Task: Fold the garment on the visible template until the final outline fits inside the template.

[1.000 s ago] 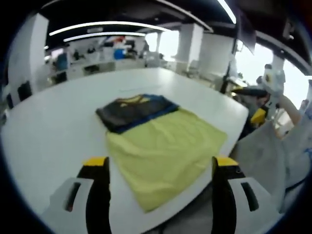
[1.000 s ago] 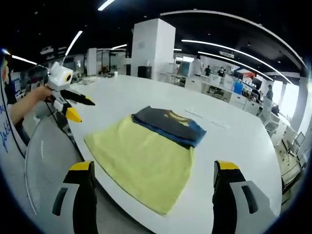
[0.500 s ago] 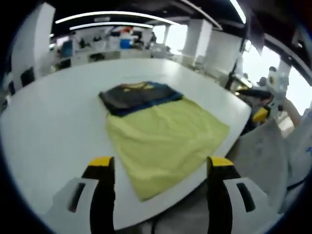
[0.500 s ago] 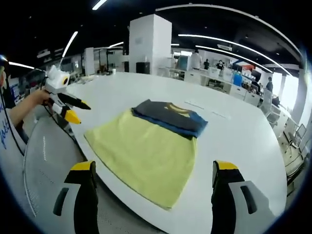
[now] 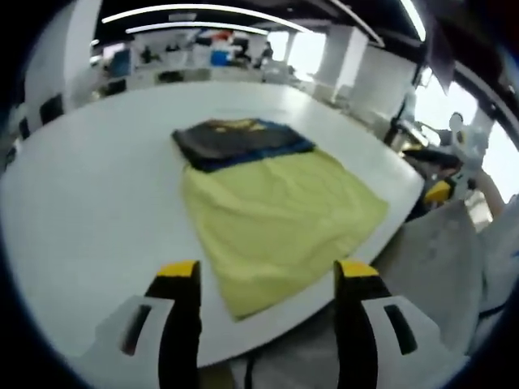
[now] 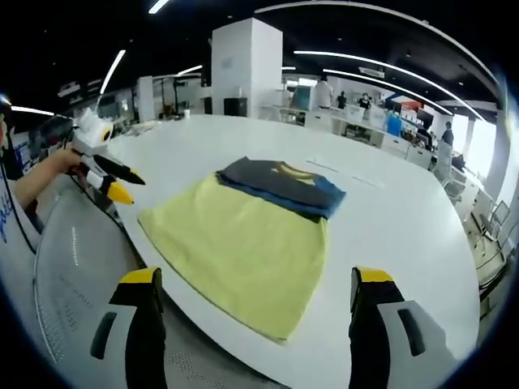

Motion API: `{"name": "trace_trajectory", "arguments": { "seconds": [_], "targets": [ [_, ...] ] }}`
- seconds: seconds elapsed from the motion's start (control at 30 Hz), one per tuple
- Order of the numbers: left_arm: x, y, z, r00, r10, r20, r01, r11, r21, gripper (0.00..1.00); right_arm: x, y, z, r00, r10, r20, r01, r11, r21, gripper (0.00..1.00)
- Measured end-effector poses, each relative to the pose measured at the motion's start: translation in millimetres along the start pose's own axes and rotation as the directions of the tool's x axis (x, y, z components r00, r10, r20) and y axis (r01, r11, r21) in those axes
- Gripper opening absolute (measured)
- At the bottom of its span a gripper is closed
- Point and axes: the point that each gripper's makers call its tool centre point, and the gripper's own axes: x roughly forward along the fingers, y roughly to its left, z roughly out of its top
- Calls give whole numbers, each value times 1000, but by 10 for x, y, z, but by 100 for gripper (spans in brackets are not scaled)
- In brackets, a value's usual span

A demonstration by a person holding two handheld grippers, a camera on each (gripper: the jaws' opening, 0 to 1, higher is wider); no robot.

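Garment point(image 5: 243, 143) and template point(image 5: 280, 231) lay together on a broad white worktop point(image 5: 89, 203) in an open-plan office. The garment, a dark grey top with blue edging and a yellow mark near its collar, was folded into a compact rectangle and rested across the far end of the pale yellow template cloth, covering that edge. The rest of the template spread toward the near rim of the worktop, its near corner reaching close to the edge.

In the left gripper view, the left gripper point(image 5: 268, 279) was held above the near edge of the worktop, its yellow-tipped black fingers well apart and holding nothing, with the template between and beyond them. At the right of that view a hand held the right gripper point(image 5: 436, 174) off the side of the worktop.

In the right gripper view, the right gripper's fingers likewise stood wide apart and empty over the near edge, with the garment point(image 6: 282, 186) and template point(image 6: 239, 251) lying beyond. The left gripper point(image 6: 109, 174) appeared at the left, gripped in a hand point(image 6: 69, 158), clear of the cloth.
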Motion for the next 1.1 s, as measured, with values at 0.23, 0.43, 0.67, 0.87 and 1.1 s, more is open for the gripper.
{"name": "trace_trajectory", "arguments": {
  "seconds": [0.23, 0.43, 0.67, 0.87, 1.1],
  "targets": [
    [55, -13, -154, 998, -17, -61, 14, 999, -38, 57, 36, 22, -64, 1000, 9, -15, -9, 1000, 11, 90],
    [85, 23, -251, 995, -7, -102, 2, 999, -54, 51, 56, 8, -129, 999, 12, -34, -11, 1000, 22, 86],
    [106, 35, -328, 991, -11, -130, 0, 996, -87, 45, 81, 13, -184, 999, 14, -48, -13, 1000, 22, 83],
    [112, 68, -405, 986, -2, -167, -18, 993, -114, 39, 92, 4, -207, 998, 13, -57, -12, 1000, 24, 82],
    [139, 104, -453, 981, -2, -193, -26, 989, -142, 33, 108, 11, -248, 997, 20, -75, -19, 1000, 22, 80]
  ]
}}
